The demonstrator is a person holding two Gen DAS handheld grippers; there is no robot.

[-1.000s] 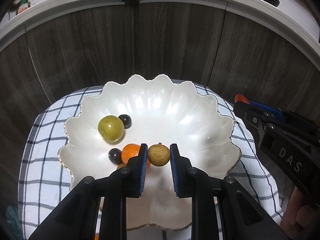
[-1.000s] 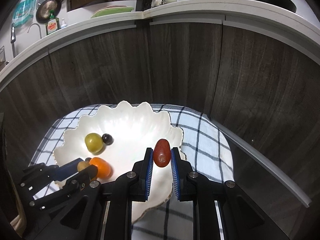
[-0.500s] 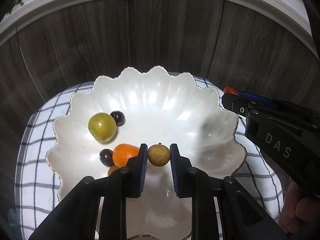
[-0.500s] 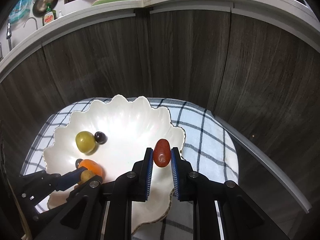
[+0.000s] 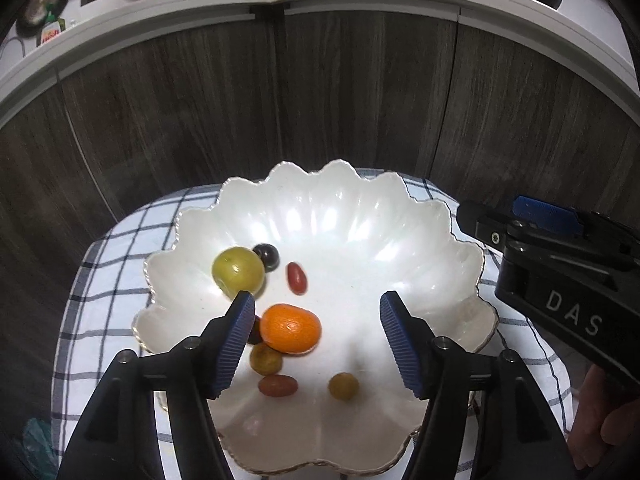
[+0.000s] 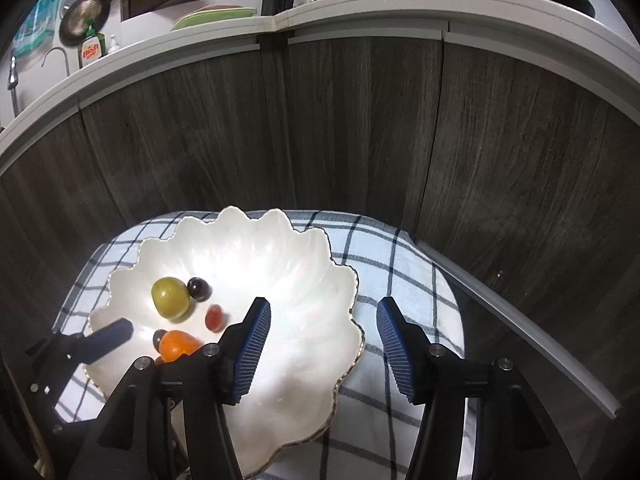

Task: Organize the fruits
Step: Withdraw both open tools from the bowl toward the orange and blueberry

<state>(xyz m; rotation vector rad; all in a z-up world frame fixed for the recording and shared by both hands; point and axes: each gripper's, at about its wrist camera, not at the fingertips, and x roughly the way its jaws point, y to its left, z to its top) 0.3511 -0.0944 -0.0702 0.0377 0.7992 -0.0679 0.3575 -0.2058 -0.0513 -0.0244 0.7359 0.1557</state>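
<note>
A white scalloped bowl [image 5: 400, 208] [image 6: 280, 240] sits on a checked cloth. In it lie a green-yellow fruit [image 5: 238, 271] [image 6: 170, 297], a dark grape [image 5: 267, 255] [image 6: 199, 288], a red oval fruit [image 5: 297, 278] [image 6: 214, 317], an orange [image 5: 291, 328] [image 6: 178, 345], a brown longan [image 5: 343, 386], a reddish fruit [image 5: 278, 385] and another yellowish one [image 5: 265, 358]. My left gripper [image 5: 318, 340] is open and empty above the bowl's near side. My right gripper [image 6: 322, 350] is open and empty over the bowl's right rim; it also shows in the left wrist view [image 5: 560, 248].
The checked cloth [image 5: 120, 248] [image 6: 400, 256] covers a small round surface. Dark wood cabinet fronts [image 5: 340, 92] stand close behind. A white counter with dishes and a dish soap bottle [image 6: 91, 50] runs above.
Both grippers opened. The left let go of the brown longan and the right let go of the red oval fruit; both now lie in the bowl. Both grippers pulled back slightly.
</note>
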